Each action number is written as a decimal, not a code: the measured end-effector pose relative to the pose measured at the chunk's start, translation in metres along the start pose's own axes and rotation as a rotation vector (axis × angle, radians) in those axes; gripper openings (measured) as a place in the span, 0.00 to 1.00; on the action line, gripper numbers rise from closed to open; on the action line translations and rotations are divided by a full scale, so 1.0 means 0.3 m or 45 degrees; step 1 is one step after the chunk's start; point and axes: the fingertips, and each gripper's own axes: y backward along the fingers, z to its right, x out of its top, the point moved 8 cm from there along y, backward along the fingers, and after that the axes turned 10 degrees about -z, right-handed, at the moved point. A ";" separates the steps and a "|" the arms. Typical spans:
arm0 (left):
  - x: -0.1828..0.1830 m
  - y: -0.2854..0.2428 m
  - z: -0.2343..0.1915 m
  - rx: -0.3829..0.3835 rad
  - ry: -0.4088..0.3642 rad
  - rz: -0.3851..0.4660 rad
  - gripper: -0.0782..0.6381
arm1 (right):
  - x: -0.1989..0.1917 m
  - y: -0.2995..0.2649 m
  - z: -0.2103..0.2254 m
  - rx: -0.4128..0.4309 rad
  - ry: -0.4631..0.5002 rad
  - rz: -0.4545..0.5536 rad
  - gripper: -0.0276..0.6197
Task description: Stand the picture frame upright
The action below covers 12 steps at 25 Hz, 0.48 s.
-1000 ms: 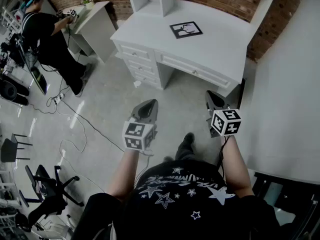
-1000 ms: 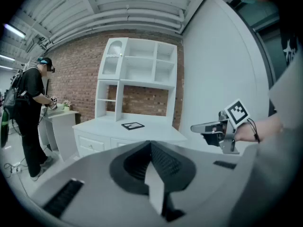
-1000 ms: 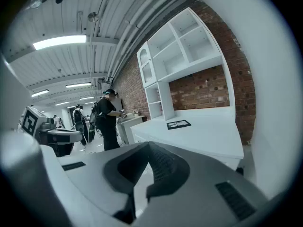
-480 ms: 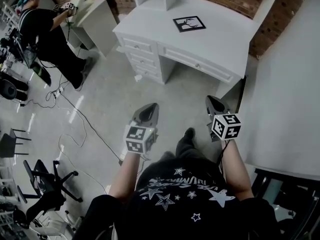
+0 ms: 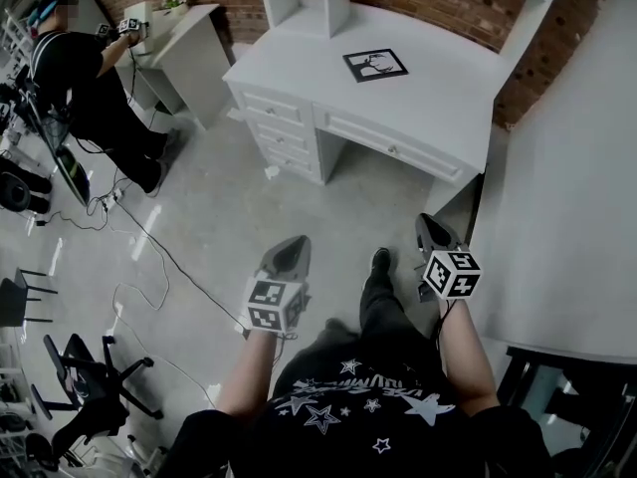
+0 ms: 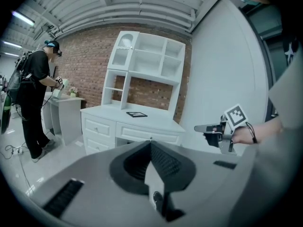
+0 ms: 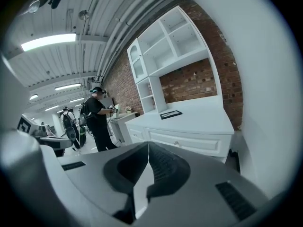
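A black picture frame (image 5: 375,65) lies flat on the white desk (image 5: 438,98), also seen far off in the left gripper view as the frame (image 6: 136,114) and in the right gripper view as the frame (image 7: 171,114). My left gripper (image 5: 290,252) is held over the floor well short of the desk, jaws shut and empty. My right gripper (image 5: 430,231) is level with it, near the desk's right corner, also shut with nothing in it. The left gripper view shows the right gripper (image 6: 199,128) off to its right.
The desk carries a white shelf unit (image 6: 149,65) against a brick wall (image 5: 448,3). A white wall (image 5: 567,217) runs along the right. A person (image 5: 85,78) stands at a small side table (image 5: 189,43) at the far left. Cables (image 5: 149,257) and chairs (image 5: 75,386) lie on the floor to the left.
Both grippers have sunk lower in the head view and drawn back a little from the desk. The jaws stay shut.
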 end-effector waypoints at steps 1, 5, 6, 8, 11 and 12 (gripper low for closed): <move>-0.001 -0.005 -0.001 0.000 0.001 -0.005 0.13 | 0.001 -0.010 0.011 -0.002 -0.026 0.004 0.07; 0.007 -0.035 -0.015 0.010 0.006 -0.025 0.13 | 0.023 -0.079 0.053 0.005 -0.080 0.007 0.07; 0.013 -0.047 -0.022 0.015 0.009 -0.028 0.13 | 0.034 -0.101 0.065 0.006 -0.078 0.005 0.07; 0.034 -0.074 -0.038 0.029 0.018 -0.031 0.13 | 0.065 -0.146 0.087 0.013 -0.077 0.005 0.07; 0.084 -0.132 -0.066 0.047 0.024 -0.033 0.13 | 0.120 -0.221 0.127 0.026 -0.085 0.003 0.07; 0.102 -0.154 -0.075 0.050 0.022 -0.033 0.13 | 0.137 -0.247 0.144 0.029 -0.088 -0.002 0.07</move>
